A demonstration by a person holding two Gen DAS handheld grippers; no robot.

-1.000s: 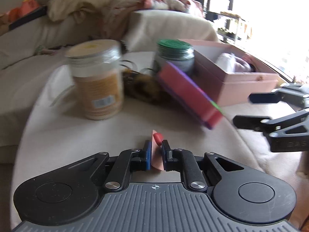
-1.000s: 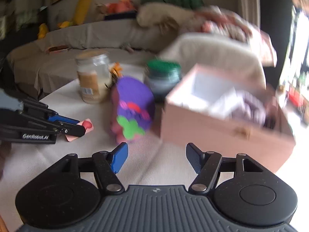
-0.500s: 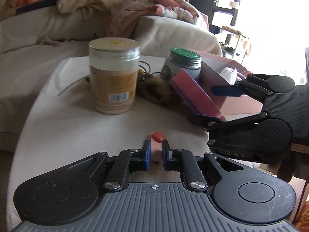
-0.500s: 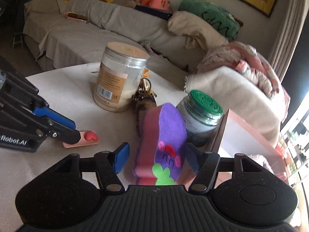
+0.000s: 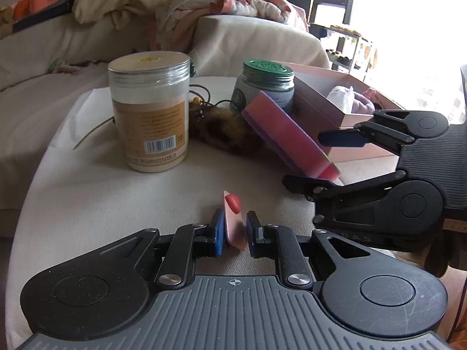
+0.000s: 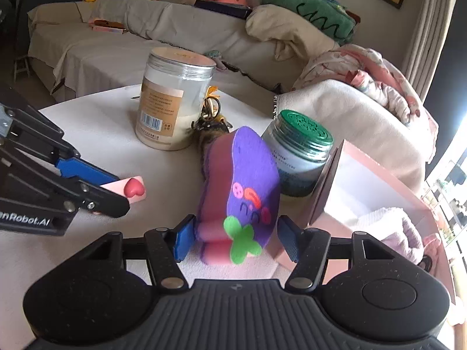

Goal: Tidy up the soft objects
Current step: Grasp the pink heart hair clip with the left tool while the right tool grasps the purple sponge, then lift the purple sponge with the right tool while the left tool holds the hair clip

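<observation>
Table (image 5: 87, 198): round, cloth-covered, a sofa heaped with bedding behind it.
Pink box (image 6: 329, 192): the landmark; open-topped at the table's right side, with pale soft things already inside.
Tall jar (image 5: 149, 110): well left of the pink box, upright, lid on.
Green-lidded jar (image 6: 297, 157): just beside the pink box's left wall, upright.
Purple sponge (image 6: 242, 192): 1 thick foam piece with a pink layer and a felt face, tilted, its far end up near the green-lidded jar, its near end low, just left of the pink box.
Furry keyring (image 5: 224, 128): on the cloth between the 2 jars, behind the purple sponge.
Right gripper (image 6: 236, 240): half wide, 1 pad either side of the purple sponge's near end; whether the pads press it I cannot tell.
Left gripper (image 5: 235, 233): narrow, jaws opening, the heart card between them and seemingly loose.
Heart card (image 5: 233, 218): small pink slip with 1 red heart, edge-up, well left of the pink box.
Key relation: the purple sponge's long axis runs straight ahead between the right gripper's fingers, and the pink box lies just to its right, so the right hand is much the nearer for the drop.
</observation>
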